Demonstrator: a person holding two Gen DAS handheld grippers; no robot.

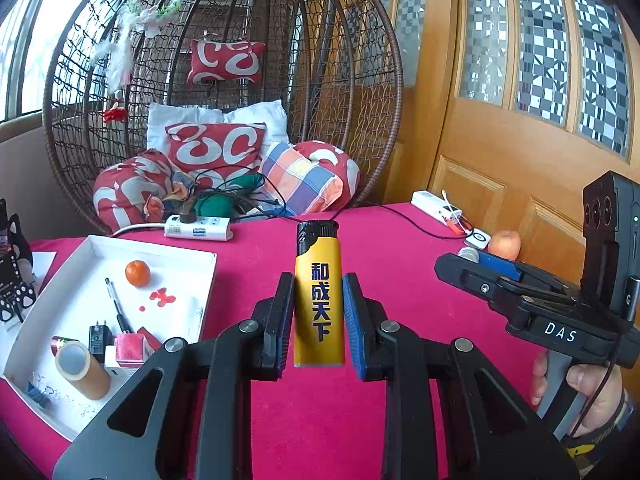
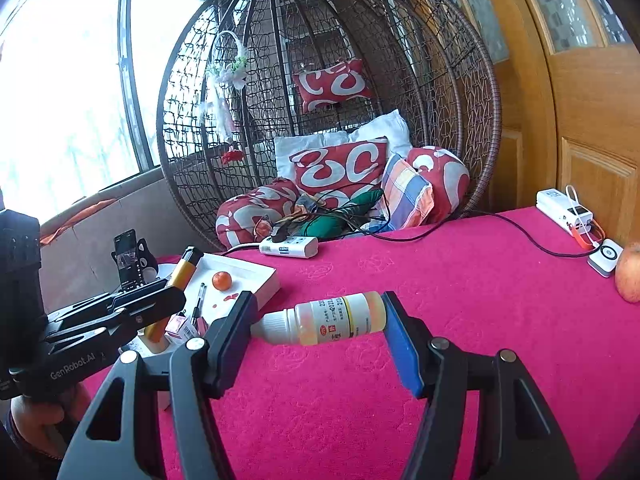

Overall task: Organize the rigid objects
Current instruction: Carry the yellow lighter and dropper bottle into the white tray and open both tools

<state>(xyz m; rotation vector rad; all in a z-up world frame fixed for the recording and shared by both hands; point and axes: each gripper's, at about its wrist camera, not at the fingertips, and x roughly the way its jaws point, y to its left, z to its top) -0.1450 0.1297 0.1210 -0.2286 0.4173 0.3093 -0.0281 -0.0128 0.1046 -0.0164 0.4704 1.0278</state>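
An upright yellow lighter point(image 1: 319, 296) with a black top is pinched between the pads of my left gripper point(image 1: 319, 314), which is shut on it above the pink tablecloth point(image 1: 400, 256). My right gripper point(image 2: 320, 320) is shut on a small white-capped bottle point(image 2: 332, 318) held sideways, cap to the left. At left lies a white tray point(image 1: 192, 264) holding a tangerine point(image 1: 137, 273), a pen point(image 1: 118, 306), a tape roll point(image 1: 82, 368), a black plug point(image 1: 100, 338) and a red box point(image 1: 129, 348). In the right wrist view the left gripper point(image 2: 172, 290) and lighter point(image 2: 182, 270) hang beside the tray point(image 2: 264, 280).
A power strip point(image 1: 198, 227) with cables lies at the table's far edge. At the far right are a power bank point(image 1: 436, 206), a white round charger point(image 1: 478, 238) and an apple point(image 1: 504, 245). A phone on a stand point(image 2: 128, 260) is far left. A wicker hanging chair point(image 1: 360, 80) stands behind.
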